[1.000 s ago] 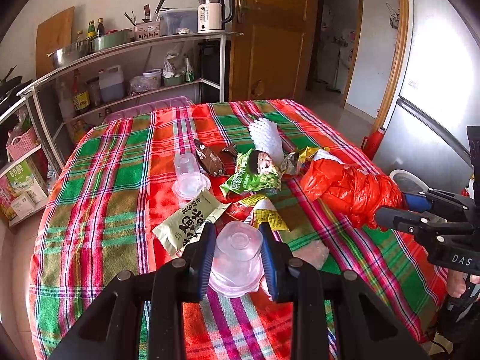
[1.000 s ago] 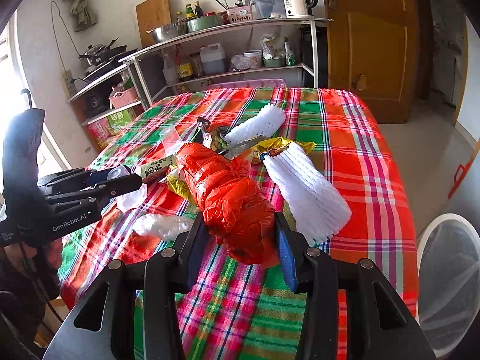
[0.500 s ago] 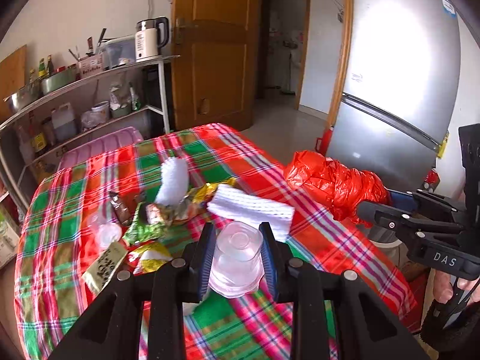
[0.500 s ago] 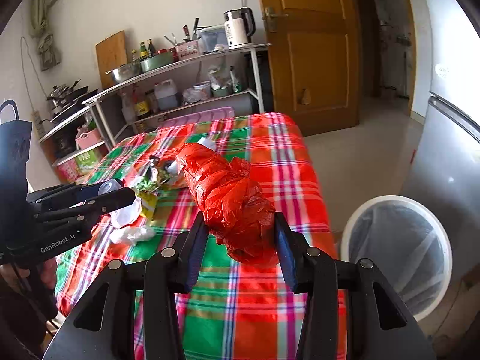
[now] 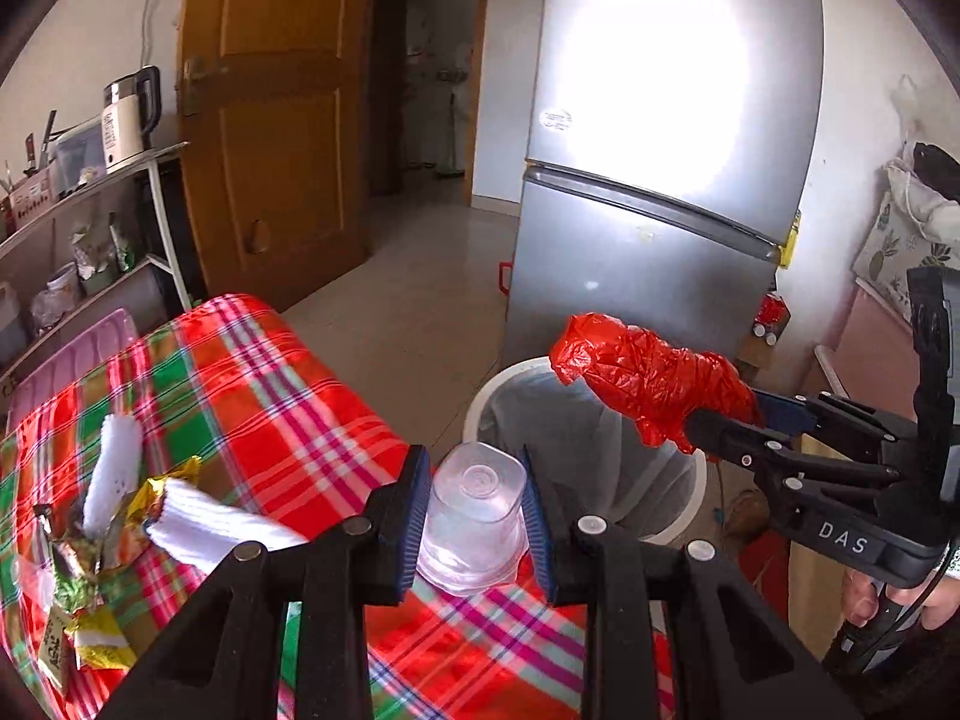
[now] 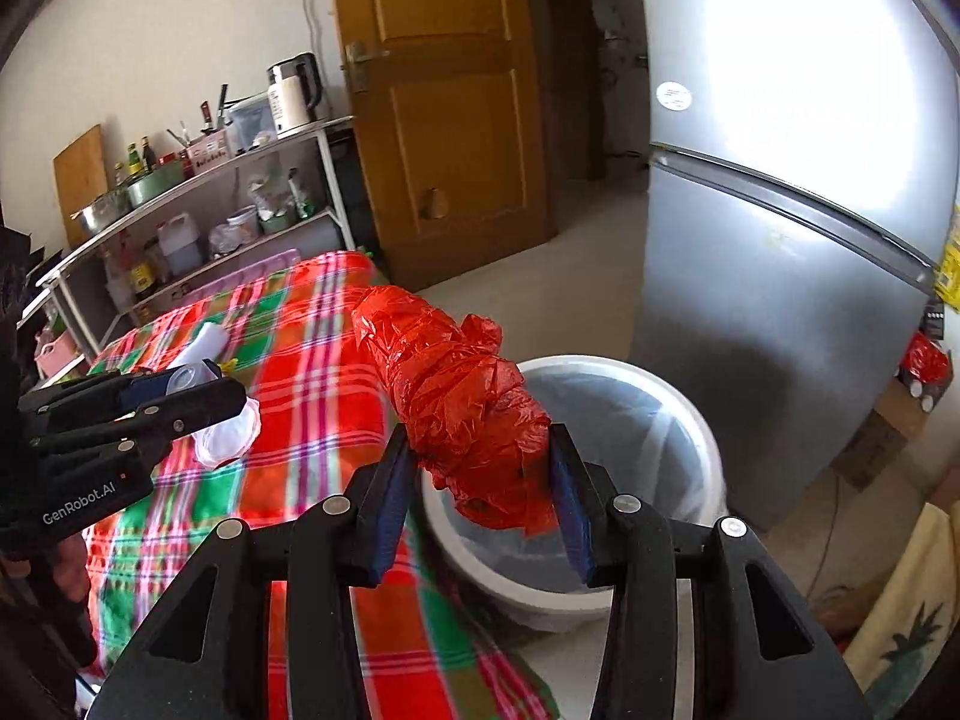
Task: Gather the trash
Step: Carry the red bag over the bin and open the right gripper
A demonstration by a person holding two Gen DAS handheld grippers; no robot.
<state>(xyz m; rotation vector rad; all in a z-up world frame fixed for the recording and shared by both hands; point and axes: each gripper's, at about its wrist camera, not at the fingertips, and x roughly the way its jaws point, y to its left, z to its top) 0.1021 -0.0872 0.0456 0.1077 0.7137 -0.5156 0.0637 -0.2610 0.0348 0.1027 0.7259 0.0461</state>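
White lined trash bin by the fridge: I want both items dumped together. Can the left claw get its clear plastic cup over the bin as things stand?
Probably yes: the white lined trash bin sits just beyond the left claw and clear plastic cup, nothing between.

- crumpled plastic bag (image 6: 462, 408): bright red-orange, centre of right wrist view
- tablecloth (image 5: 288, 396): plaid, red/green w/ pink + white stripes (lower left)
- cup (image 5: 474, 516): clear, no tint
- bin (image 6: 690, 414): white rim, greyish liner
- fridge (image 5: 660, 180): silver-grey, upper right
- door (image 6: 444, 90): orange-brown wood
- gripper pads (image 6: 390, 498): dark blue
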